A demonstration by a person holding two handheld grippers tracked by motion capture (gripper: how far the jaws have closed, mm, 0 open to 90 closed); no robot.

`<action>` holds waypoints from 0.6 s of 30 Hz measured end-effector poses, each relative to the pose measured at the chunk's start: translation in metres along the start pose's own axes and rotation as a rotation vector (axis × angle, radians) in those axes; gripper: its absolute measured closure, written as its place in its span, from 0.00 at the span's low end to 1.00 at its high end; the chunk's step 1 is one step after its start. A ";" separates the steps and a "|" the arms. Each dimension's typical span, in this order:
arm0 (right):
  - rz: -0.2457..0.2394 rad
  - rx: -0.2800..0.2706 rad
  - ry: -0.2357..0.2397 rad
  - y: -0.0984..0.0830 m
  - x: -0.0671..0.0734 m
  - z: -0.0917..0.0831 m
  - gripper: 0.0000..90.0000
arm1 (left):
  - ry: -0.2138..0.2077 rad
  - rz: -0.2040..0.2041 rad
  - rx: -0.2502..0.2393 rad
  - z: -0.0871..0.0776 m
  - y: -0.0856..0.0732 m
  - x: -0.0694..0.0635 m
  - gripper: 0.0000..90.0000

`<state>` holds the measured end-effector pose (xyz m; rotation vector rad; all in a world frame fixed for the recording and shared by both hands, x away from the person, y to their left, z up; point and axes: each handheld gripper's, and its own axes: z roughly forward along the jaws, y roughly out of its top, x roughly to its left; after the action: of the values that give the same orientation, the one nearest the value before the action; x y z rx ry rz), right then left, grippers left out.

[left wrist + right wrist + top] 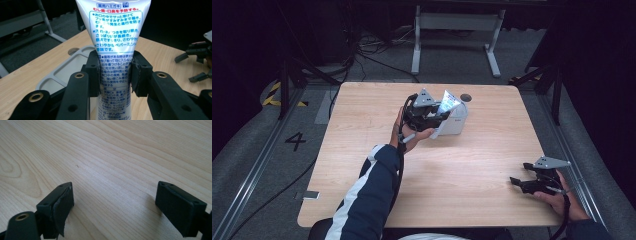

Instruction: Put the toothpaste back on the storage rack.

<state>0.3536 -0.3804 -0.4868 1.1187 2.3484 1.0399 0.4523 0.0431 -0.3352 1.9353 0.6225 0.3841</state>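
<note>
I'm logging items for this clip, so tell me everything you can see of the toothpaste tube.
The toothpaste tube is white soft plastic, printed with blue and red Japanese text in a blue-bordered panel. The left gripper is shut on its middle, both jaws pressing its sides, so it is held off the table. It widens toward its flat end, which points away from the gripper. In the high view it sits over the pale grey tray.

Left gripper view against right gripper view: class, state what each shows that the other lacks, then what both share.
Left gripper view alone: the left gripper shut on a white tube with blue and red print, above a pale tray, with the other gripper farther off. Right gripper view alone: the right gripper open, nothing between its jaws. Both: the wooden table.
</note>
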 end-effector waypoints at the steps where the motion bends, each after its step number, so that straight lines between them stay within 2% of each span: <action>1: -0.001 0.000 0.001 0.000 0.000 0.000 0.17 | -0.001 -0.001 -0.013 0.002 0.002 0.001 0.73; 3: 0.000 0.000 0.001 0.000 0.000 0.000 0.17 | 0.000 -0.007 -0.021 0.003 0.003 0.000 0.73; 10: 0.001 0.000 0.001 0.000 0.000 0.000 0.17 | 0.007 0.010 -0.051 0.006 0.015 -0.001 0.73; 18: -0.003 0.000 0.000 0.000 0.000 0.000 0.17 | 0.030 -0.007 -0.089 0.016 0.025 0.002 0.73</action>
<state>0.3535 -0.3806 -0.4869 1.1148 2.3494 1.0393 0.4684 0.0236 -0.3192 1.8453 0.6209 0.4305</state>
